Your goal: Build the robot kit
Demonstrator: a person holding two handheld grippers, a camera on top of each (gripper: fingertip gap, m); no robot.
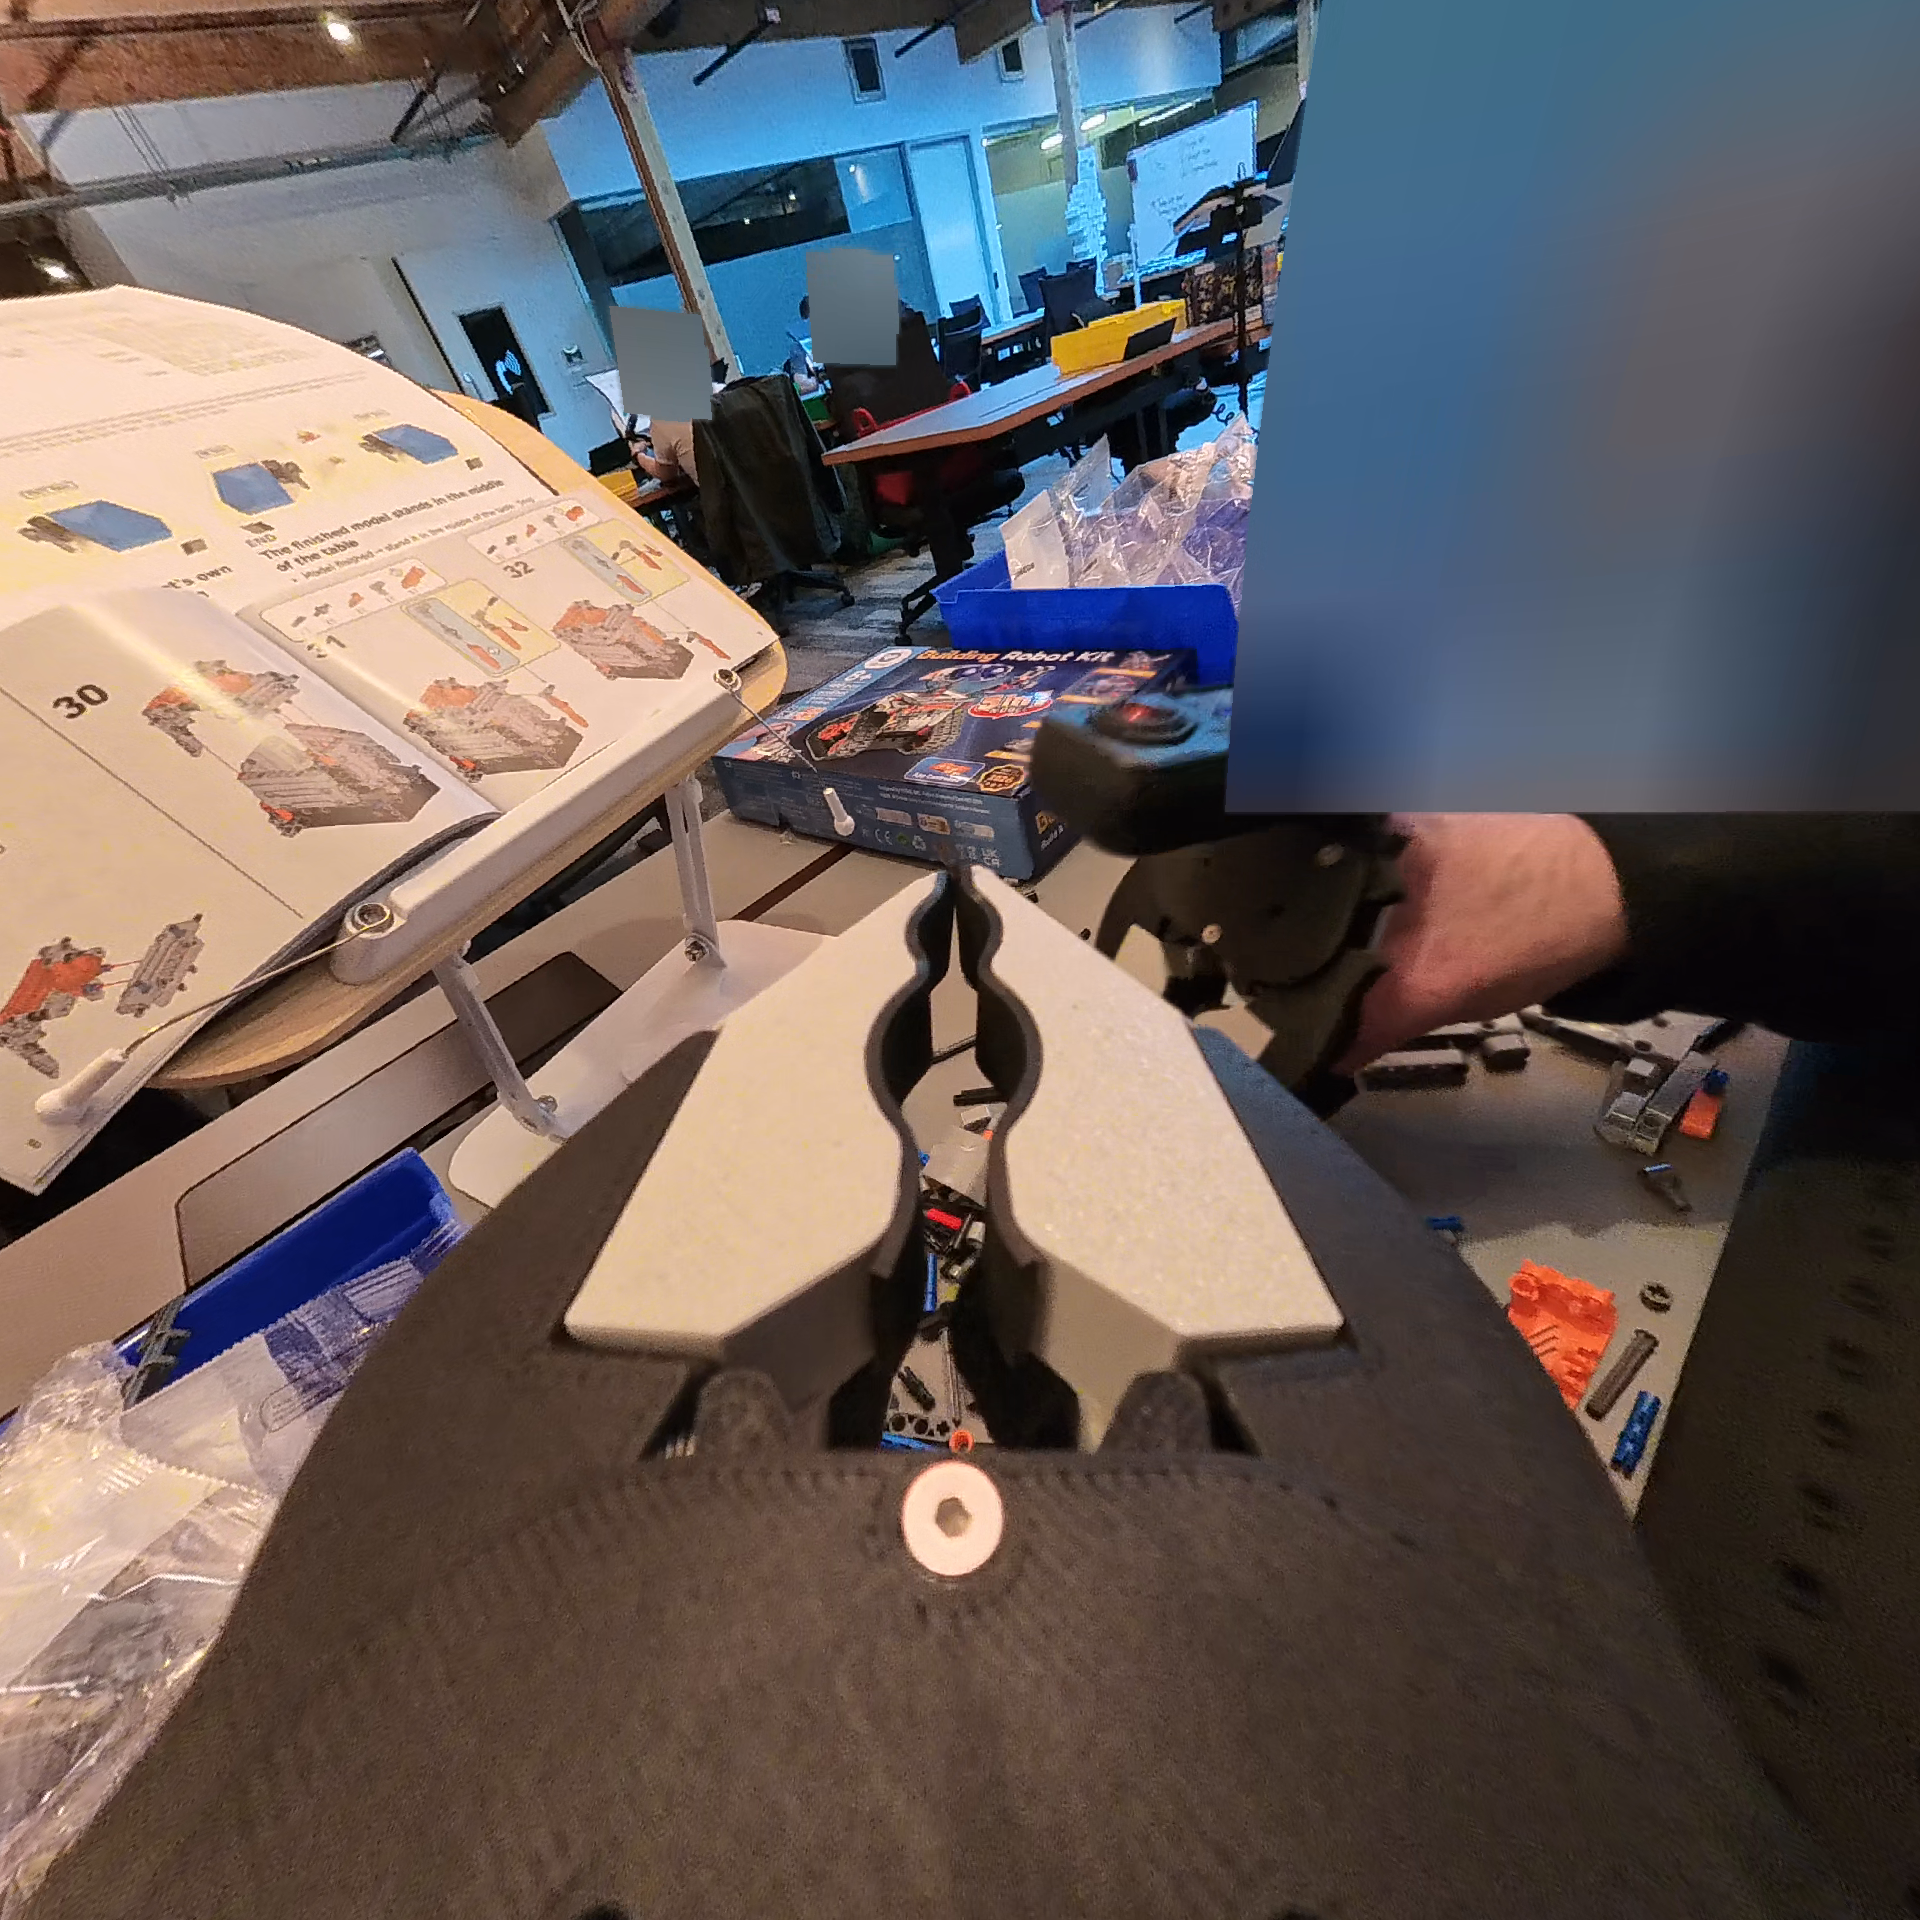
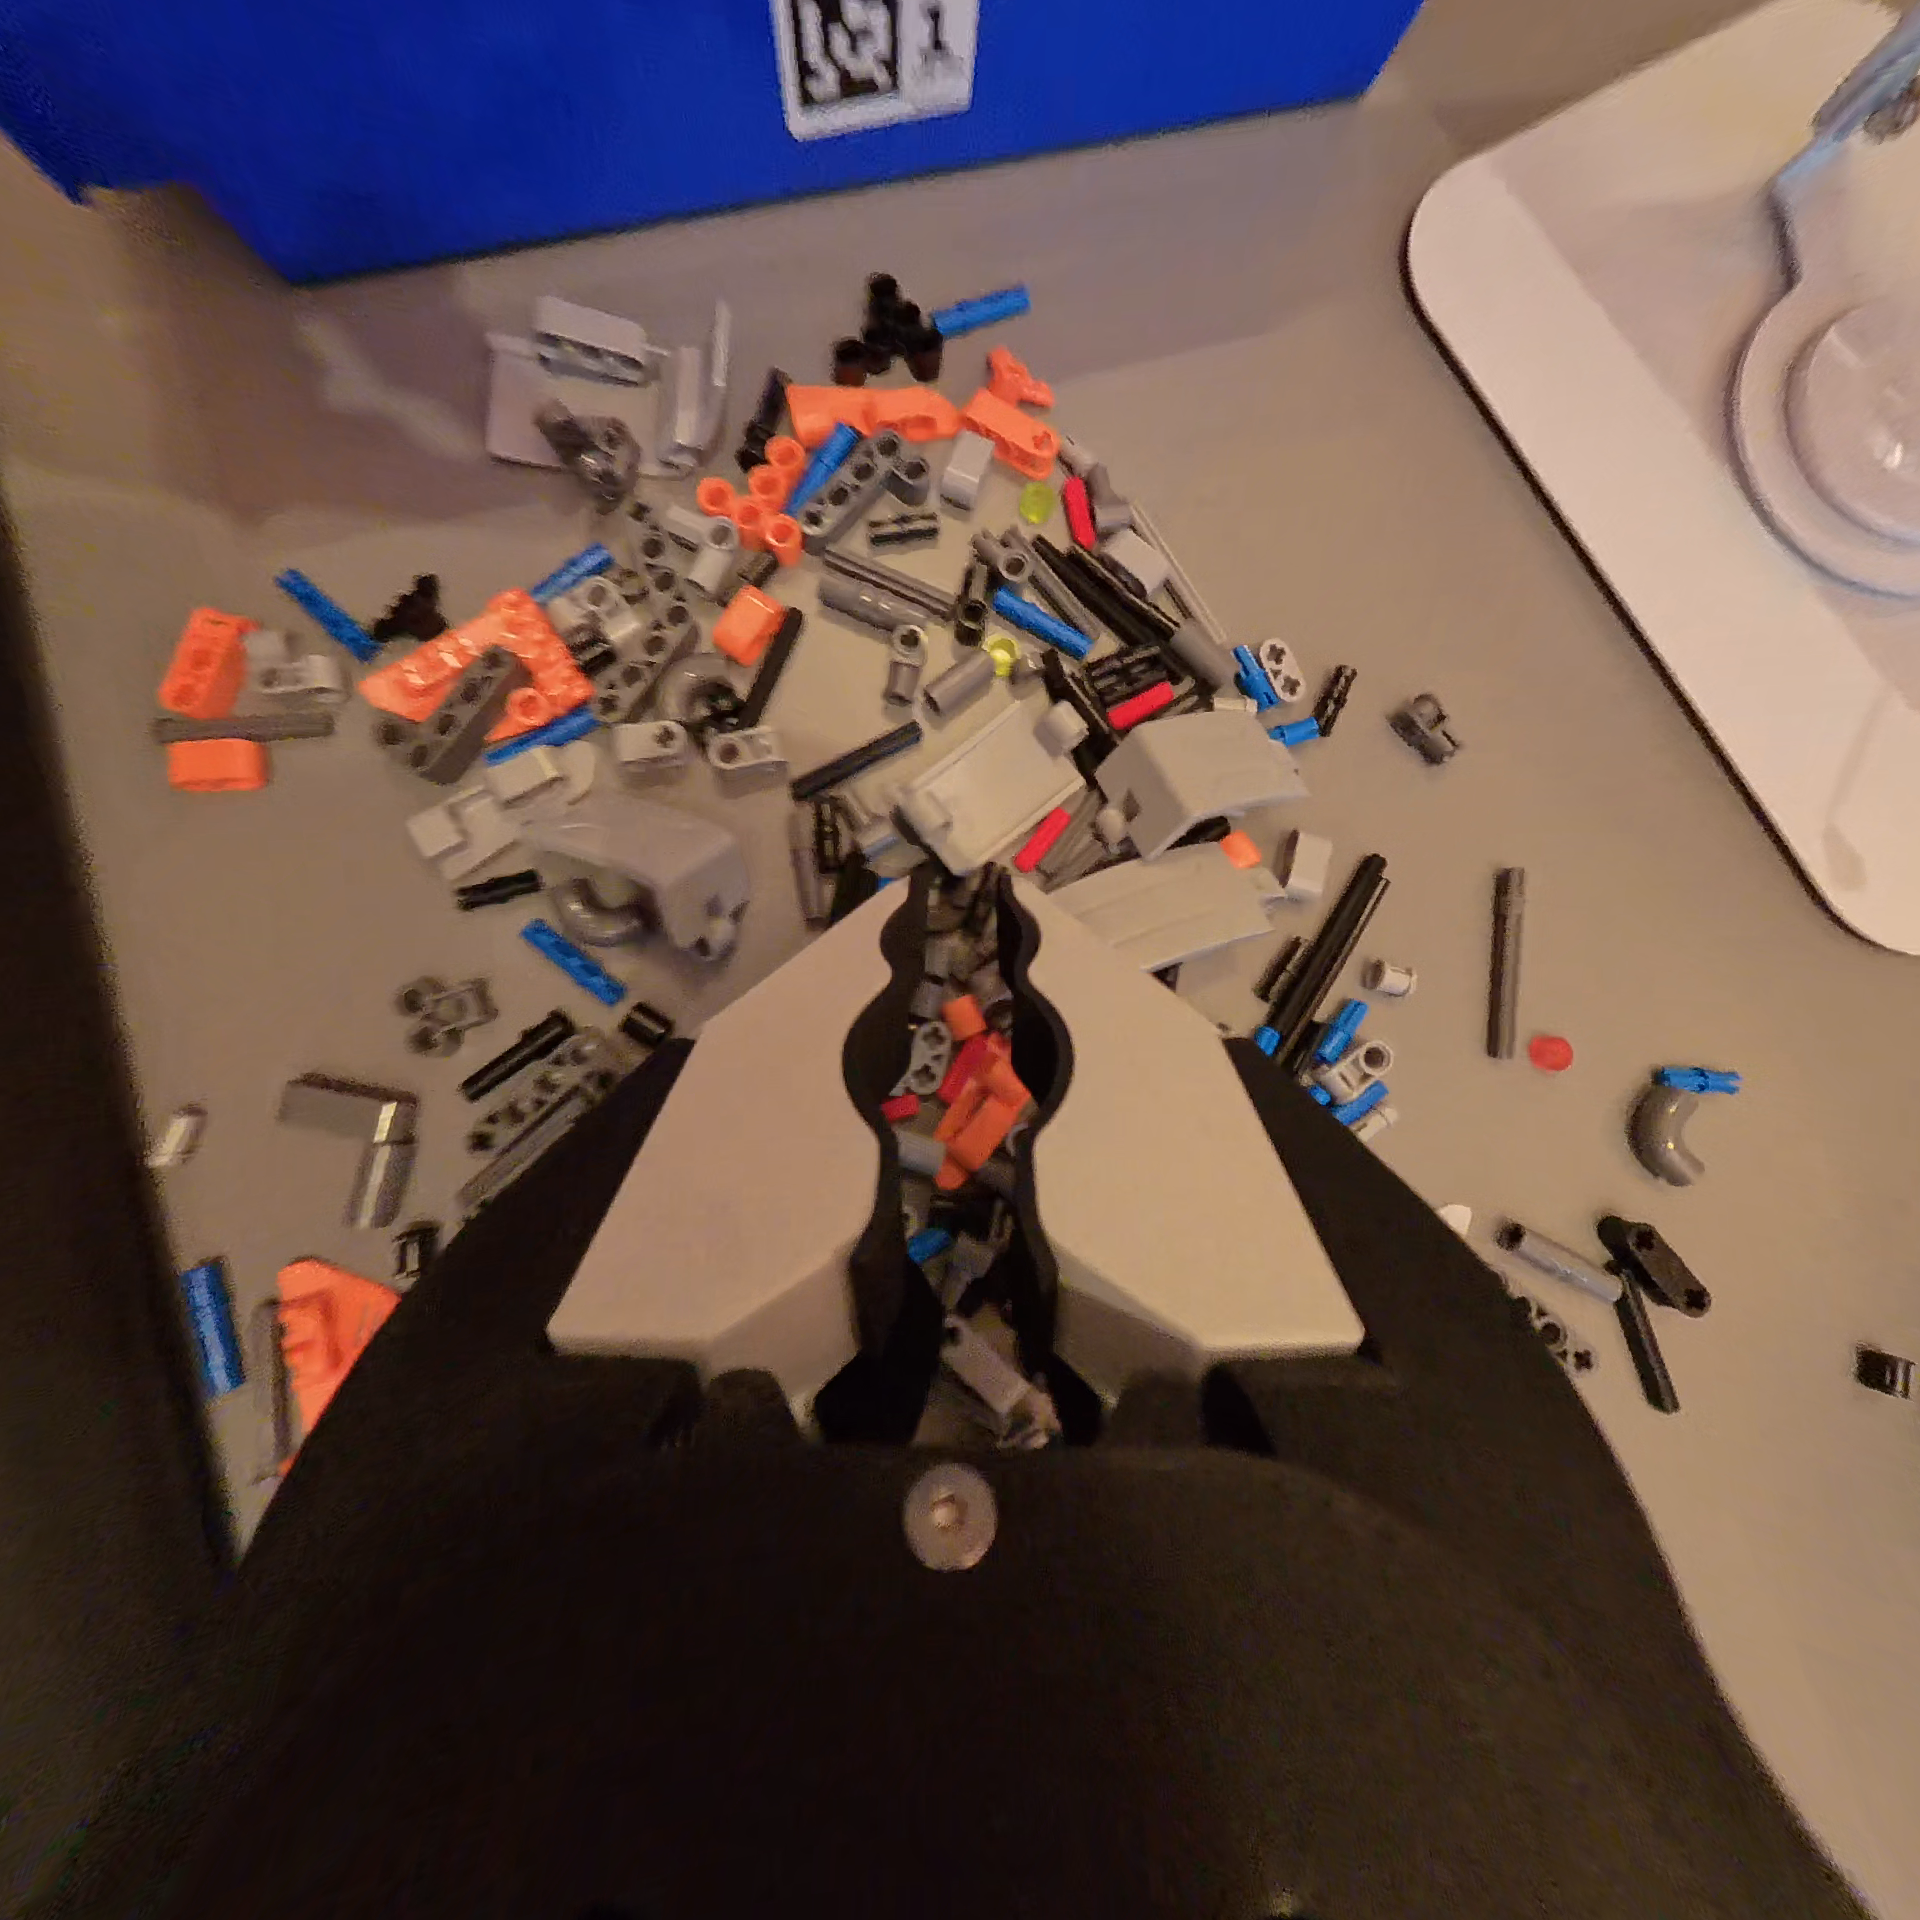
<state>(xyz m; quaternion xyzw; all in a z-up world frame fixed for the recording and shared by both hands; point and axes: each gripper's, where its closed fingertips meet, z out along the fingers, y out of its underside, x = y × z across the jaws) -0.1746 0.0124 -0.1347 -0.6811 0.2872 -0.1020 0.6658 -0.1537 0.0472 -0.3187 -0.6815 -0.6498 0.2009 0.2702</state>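
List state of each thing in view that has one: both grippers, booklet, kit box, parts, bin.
left gripper: shut, empty, held above the table
right gripper: shut, empty, over the parts pile
instruction booklet: open, propped on a stand
kit box: closed, lying flat
parts pile: loose, scattered on the table
blue bin: upright, contents hidden

Building-brick pile point(image 2: 831, 665) mid-frame on table point(image 2: 1299, 436); bin point(image 2: 520, 125) along top edge; stand base point(image 2: 1621, 436) upper right. Left wrist view: instruction booklet point(image 1: 312, 727) upper left on book stand point(image 1: 499, 894), kit box point(image 1: 935, 758) behind, centre.

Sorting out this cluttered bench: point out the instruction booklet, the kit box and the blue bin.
instruction booklet point(image 1: 312, 748), left wrist view, open page
kit box point(image 1: 935, 748), left wrist view, lid
blue bin point(image 2: 520, 135), right wrist view, front wall
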